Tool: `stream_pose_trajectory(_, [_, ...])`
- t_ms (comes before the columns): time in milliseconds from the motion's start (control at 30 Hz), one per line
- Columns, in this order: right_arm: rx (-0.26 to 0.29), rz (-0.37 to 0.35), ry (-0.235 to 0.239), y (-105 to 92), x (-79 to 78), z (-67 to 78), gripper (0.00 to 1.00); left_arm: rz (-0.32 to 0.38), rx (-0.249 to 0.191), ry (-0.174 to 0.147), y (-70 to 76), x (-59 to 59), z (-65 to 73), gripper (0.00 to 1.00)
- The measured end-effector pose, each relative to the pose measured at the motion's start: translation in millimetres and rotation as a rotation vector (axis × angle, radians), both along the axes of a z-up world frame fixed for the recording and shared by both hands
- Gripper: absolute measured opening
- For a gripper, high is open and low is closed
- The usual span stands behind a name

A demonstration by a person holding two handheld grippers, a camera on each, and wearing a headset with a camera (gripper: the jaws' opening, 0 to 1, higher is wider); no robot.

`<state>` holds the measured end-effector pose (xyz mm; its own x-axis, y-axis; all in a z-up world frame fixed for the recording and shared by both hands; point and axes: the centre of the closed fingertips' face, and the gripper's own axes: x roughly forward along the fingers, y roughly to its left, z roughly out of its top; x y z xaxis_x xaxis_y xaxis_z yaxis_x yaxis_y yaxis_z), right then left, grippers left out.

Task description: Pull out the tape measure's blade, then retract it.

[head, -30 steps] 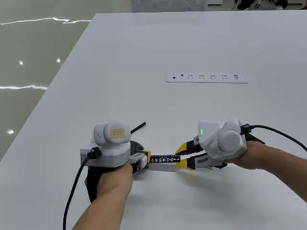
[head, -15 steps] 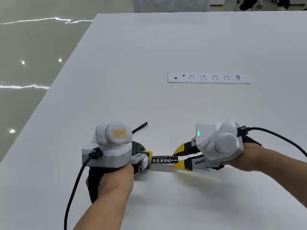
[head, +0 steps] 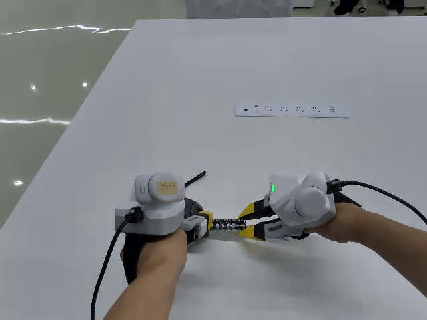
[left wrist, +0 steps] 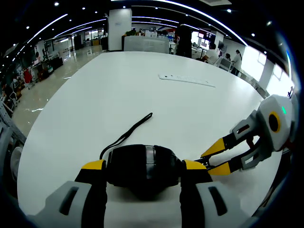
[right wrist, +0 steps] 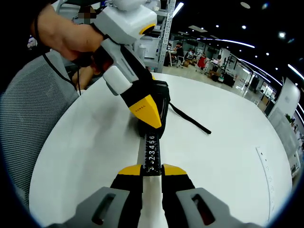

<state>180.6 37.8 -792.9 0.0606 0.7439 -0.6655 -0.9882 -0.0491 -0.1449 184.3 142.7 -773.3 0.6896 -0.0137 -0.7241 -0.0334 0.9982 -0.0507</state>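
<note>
A black tape measure (head: 192, 206) rests on the white table (head: 200, 100), and my left gripper (head: 201, 223) is shut on its case (left wrist: 142, 168). A short stretch of blade (head: 225, 225) with black numerals (right wrist: 151, 149) reaches from the case (right wrist: 160, 99) to my right gripper (head: 247, 221). In the right gripper view the right gripper (right wrist: 152, 170) is shut on the blade's end, yellow tips pinched on either side. The case's black wrist strap (head: 195, 178) trails across the table behind it. The right gripper's yellow fingers (left wrist: 216, 148) enter the left gripper view from the right.
A white power strip (head: 291, 109) lies flat farther back on the table, right of centre. The table's left edge (head: 73, 127) drops to a glossy floor. Black cables run back from both grippers toward the person's arms.
The right gripper has moved left toward the case, still pinching the blade's end. The exposed stretch of blade is shorter. The left gripper and case have stayed put.
</note>
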Motion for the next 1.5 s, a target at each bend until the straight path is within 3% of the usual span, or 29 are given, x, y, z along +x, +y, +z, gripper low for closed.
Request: stream_pose_trajectory(1500, [0.011,0.009,0.008,22.2,-0.9,-5.2,0.14,-0.010,-0.013,0.006,-1.1,-1.0,-0.9,0.58])
